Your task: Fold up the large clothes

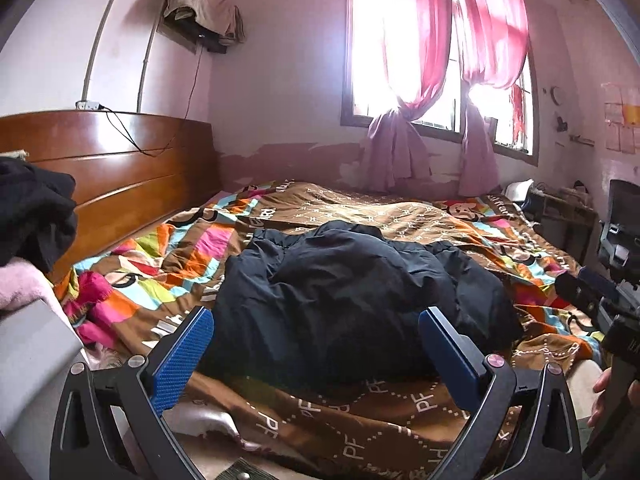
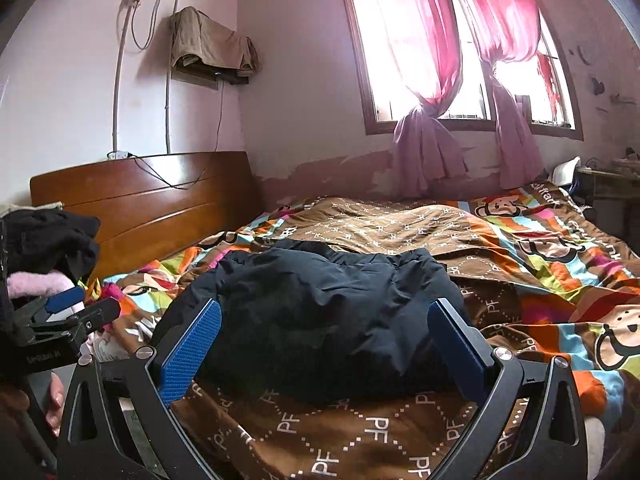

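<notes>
A dark jacket (image 1: 352, 296) lies bunched on the bedspread (image 1: 360, 412) (brown, patterned). The left gripper (image 1: 316, 352) and right gripper (image 2: 324, 348) both gape wide, holding nothing.

Both cameras look from the near edge of the bed (image 1: 360, 412) toward the window (image 1: 440, 60), low and close over the cover. The right view stands a little more to the right. Both share the dark jacket (image 2: 320, 312), the headboard (image 2: 152, 200) and the curtains (image 2: 420, 40).
</notes>
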